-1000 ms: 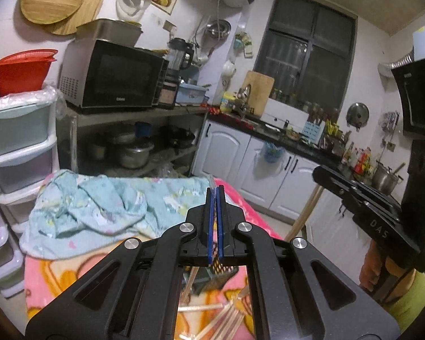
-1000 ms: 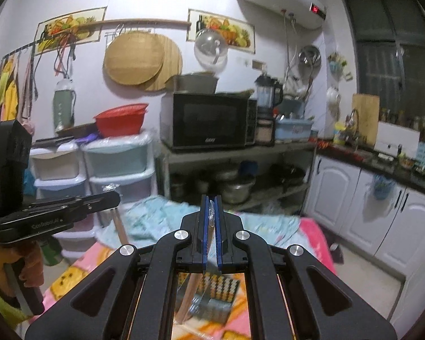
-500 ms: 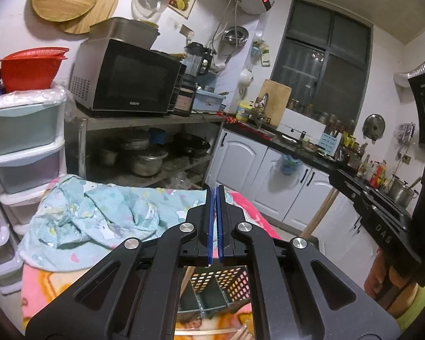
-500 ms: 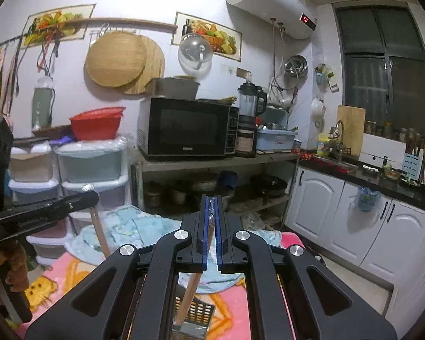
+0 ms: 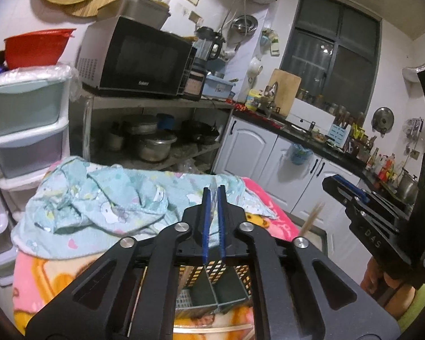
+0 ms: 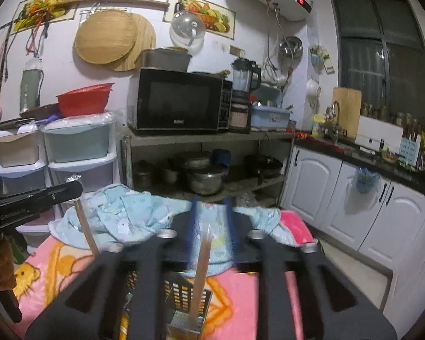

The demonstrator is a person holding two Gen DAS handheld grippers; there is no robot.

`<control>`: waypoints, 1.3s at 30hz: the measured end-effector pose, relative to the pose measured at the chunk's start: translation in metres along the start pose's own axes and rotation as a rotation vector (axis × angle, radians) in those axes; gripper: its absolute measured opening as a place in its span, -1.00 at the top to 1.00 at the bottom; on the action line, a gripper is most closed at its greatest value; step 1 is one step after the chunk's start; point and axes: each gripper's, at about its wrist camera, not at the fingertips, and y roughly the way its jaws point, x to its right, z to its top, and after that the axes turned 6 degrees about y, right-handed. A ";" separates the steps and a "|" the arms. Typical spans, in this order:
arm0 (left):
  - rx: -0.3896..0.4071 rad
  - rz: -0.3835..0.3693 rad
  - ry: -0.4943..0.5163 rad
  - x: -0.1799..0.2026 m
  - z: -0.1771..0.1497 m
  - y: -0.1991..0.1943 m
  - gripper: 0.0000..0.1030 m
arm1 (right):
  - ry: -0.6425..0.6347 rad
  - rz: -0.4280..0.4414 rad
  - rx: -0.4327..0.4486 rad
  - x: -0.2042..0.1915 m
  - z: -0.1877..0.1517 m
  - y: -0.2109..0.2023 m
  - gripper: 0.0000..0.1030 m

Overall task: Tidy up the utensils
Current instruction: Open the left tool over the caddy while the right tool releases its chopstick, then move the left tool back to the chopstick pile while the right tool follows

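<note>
In the left wrist view my left gripper (image 5: pixel 212 195) is shut on a chopstick in clear wrap; its wooden end shows in the right wrist view (image 6: pixel 86 231) under the left gripper's tip. A grey perforated utensil basket (image 5: pixel 212 289) sits on the pink blanket just below. In the right wrist view my right gripper (image 6: pixel 211 221) is open and blurred. A wooden chopstick (image 6: pixel 201 272) stands between its fingers, lower end in the basket (image 6: pixel 184 306), apparently free of the pads.
A crumpled light-blue cloth (image 5: pixel 99 198) lies on the far part of the pink blanket (image 6: pixel 56 269). More chopsticks (image 5: pixel 212 328) lie near the front edge. Behind are plastic drawers (image 5: pixel 22 130), a microwave shelf (image 6: pixel 181 99) and white cabinets (image 6: pixel 340 198).
Both grippers have tilted down toward the basket. My right gripper has opened and its chopstick now stands in the basket. My left gripper stays shut.
</note>
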 end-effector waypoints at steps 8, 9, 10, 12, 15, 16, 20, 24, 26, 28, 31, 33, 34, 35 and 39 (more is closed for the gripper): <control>0.016 0.029 -0.029 -0.014 -0.013 -0.016 -0.12 | 0.033 -0.008 -0.020 0.008 -0.013 -0.009 0.07; 0.022 0.035 -0.028 -0.016 -0.015 -0.020 -0.20 | 0.037 -0.008 -0.023 0.010 -0.015 -0.012 0.06; 0.026 0.041 -0.028 -0.017 -0.015 -0.023 -0.36 | 0.042 -0.009 -0.026 0.012 -0.016 -0.015 0.05; 0.036 0.053 -0.032 -0.020 -0.017 -0.029 -0.52 | 0.050 -0.007 -0.030 0.014 -0.019 -0.022 -0.01; 0.046 0.062 -0.039 -0.022 -0.022 -0.040 -0.72 | 0.064 -0.004 -0.037 0.017 -0.024 -0.032 -0.09; 0.046 0.063 -0.039 -0.022 -0.024 -0.044 -0.78 | 0.073 -0.003 -0.042 0.019 -0.027 -0.036 -0.10; 0.045 0.076 -0.034 -0.021 -0.034 -0.054 -0.79 | 0.107 0.006 -0.070 0.024 -0.035 -0.051 -0.17; 0.023 0.074 -0.058 -0.022 -0.049 -0.057 -0.79 | 0.125 0.011 -0.089 0.029 -0.046 -0.065 -0.24; 0.009 0.066 -0.077 -0.022 -0.056 -0.058 -0.79 | 0.133 0.014 -0.098 0.031 -0.050 -0.070 -0.25; -0.004 0.063 -0.088 -0.021 -0.062 -0.059 -0.79 | 0.147 0.011 -0.108 0.034 -0.055 -0.075 -0.28; -0.026 0.055 -0.076 -0.017 -0.071 -0.059 -0.79 | 0.166 0.008 -0.121 0.038 -0.063 -0.083 -0.32; -0.040 0.056 -0.069 -0.016 -0.076 -0.058 -0.79 | 0.172 0.006 -0.126 0.040 -0.068 -0.086 -0.34; -0.048 0.056 -0.066 -0.014 -0.079 -0.058 -0.79 | 0.175 0.003 -0.131 0.041 -0.071 -0.089 -0.34; -0.053 0.058 -0.065 -0.013 -0.082 -0.059 -0.79 | 0.176 0.002 -0.136 0.041 -0.073 -0.090 -0.35; -0.075 0.058 -0.061 -0.011 -0.090 -0.060 -0.79 | 0.173 -0.004 -0.155 0.044 -0.081 -0.095 -0.37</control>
